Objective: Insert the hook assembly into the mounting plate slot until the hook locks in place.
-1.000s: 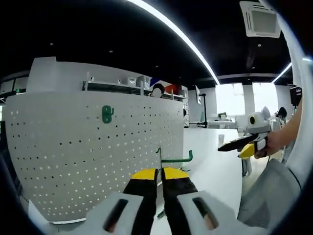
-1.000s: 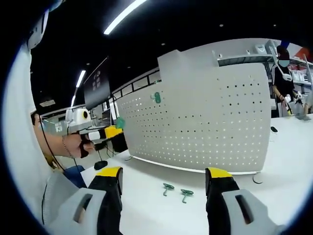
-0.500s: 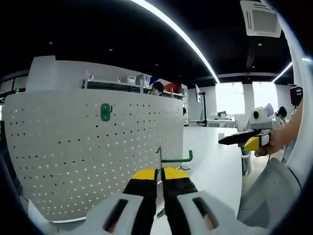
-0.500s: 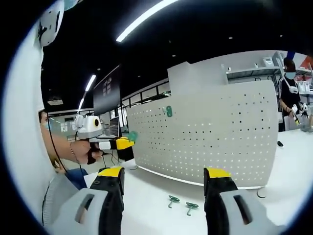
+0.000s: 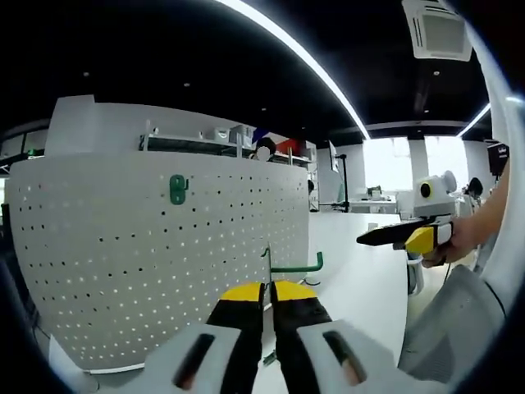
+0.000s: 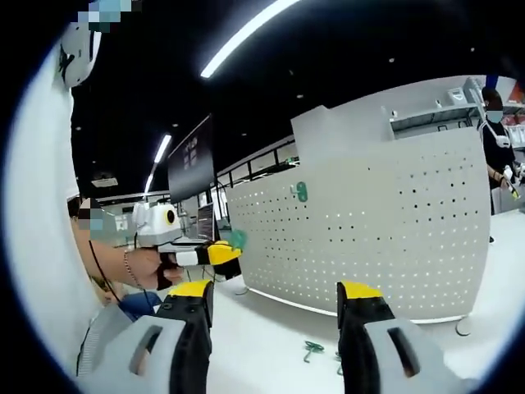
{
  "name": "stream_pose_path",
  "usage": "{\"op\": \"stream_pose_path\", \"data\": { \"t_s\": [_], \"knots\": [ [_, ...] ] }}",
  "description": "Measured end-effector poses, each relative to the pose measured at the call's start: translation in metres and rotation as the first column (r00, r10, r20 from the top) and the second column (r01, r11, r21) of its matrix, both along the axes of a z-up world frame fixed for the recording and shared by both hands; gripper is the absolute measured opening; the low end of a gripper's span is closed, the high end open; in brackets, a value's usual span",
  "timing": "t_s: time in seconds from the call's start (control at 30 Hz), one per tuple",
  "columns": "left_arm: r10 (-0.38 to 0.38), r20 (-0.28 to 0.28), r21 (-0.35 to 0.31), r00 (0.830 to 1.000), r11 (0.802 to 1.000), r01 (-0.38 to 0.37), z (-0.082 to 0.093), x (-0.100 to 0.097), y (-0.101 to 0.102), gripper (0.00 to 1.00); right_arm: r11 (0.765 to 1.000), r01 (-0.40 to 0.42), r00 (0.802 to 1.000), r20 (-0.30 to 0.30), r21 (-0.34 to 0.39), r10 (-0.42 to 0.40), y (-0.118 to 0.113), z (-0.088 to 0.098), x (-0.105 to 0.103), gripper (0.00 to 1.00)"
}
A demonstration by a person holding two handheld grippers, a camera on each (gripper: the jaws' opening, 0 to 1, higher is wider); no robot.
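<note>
In the left gripper view a curved white pegboard (image 5: 156, 246), matte and dotted with small round holes, stands on the white table (image 5: 361, 279); a green plastic hook (image 5: 178, 190) is already mounted high on it. The left gripper (image 5: 267, 297), yellow-tipped, pinches a thin green wire hook assembly (image 5: 291, 267) just before the board. In the right gripper view the right gripper (image 6: 275, 295) has its jaws spread wide above loose green hooks (image 6: 312, 350) lying on the table
</note>
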State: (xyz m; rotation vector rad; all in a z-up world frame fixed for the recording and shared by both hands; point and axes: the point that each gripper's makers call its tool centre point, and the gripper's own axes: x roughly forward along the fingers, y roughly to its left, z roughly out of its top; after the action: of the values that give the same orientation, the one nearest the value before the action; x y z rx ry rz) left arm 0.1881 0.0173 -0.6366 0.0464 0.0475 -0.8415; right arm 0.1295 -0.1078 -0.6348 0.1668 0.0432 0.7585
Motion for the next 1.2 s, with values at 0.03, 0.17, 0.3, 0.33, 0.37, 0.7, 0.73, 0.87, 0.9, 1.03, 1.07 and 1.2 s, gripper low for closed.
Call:
{"op": "stream_pose_path", "data": {
  "t_s": [0.03,0.17,0.3,0.33,0.37,0.7,0.73,0.87,0.9,1.03,1.07,1.2],
  "knots": [
    [0.002,0.000,0.000,1.000,1.000,-0.002,0.000,0.000,0.000,0.03,1.000,-0.009,1.000,-0.001,0.004,0.009,0.002,0.000,0.000,0.59],
    [0.004,0.003,0.003,1.000,1.000,-0.004,0.001,0.001,0.002,0.03,1.000,-0.028,1.000,0.001,0.006,0.028,0.010,0.001,0.003,0.59],
    [0.008,0.002,0.000,1.000,1.000,-0.008,0.001,0.001,0.003,0.03,0.999,-0.041,0.999,-0.002,0.012,0.041,0.017,0.001,0.005,0.59],
    [0.008,0.002,0.001,1.000,1.000,-0.008,0.001,0.001,0.002,0.03,0.999,-0.046,0.999,-0.004,0.012,0.046,0.019,0.001,0.006,0.60],
    [0.006,0.001,-0.001,1.000,1.000,-0.006,0.001,0.000,0.002,0.03,0.999,-0.049,0.999,-0.004,0.013,0.049,0.021,0.002,0.006,0.60],
    [0.005,-0.001,-0.002,1.000,1.000,-0.005,0.001,0.000,0.002,0.03,0.997,-0.062,0.998,0.006,0.050,0.062,0.035,0.010,0.013,0.60],
    [0.006,-0.001,-0.003,1.000,1.000,-0.006,0.001,0.000,0.002,0.03,0.996,-0.064,0.998,0.007,0.058,0.063,0.036,0.011,0.014,0.59],
    [0.008,-0.003,-0.003,1.000,1.000,-0.008,0.001,0.000,0.003,0.03,0.995,-0.073,0.997,0.007,0.063,0.073,0.042,0.013,0.016,0.58],
    [0.009,-0.003,-0.006,1.000,1.000,-0.009,0.001,0.000,0.003,0.03,0.995,-0.076,0.997,0.006,0.066,0.075,0.043,0.013,0.017,0.58],
    [0.010,-0.003,-0.008,1.000,1.000,-0.010,0.001,-0.001,0.003,0.03,0.993,-0.083,0.997,0.005,0.080,0.083,0.050,0.015,0.020,0.57],
    [0.010,-0.003,-0.008,1.000,1.000,-0.010,0.001,-0.001,0.003,0.03,0.993,-0.085,0.996,0.006,0.078,0.085,0.052,0.015,0.020,0.57],
    [0.013,-0.002,-0.008,1.000,1.000,-0.013,0.002,-0.002,0.003,0.03,0.991,-0.094,0.996,0.006,0.096,0.094,0.060,0.018,0.023,0.57]
  ]
}}
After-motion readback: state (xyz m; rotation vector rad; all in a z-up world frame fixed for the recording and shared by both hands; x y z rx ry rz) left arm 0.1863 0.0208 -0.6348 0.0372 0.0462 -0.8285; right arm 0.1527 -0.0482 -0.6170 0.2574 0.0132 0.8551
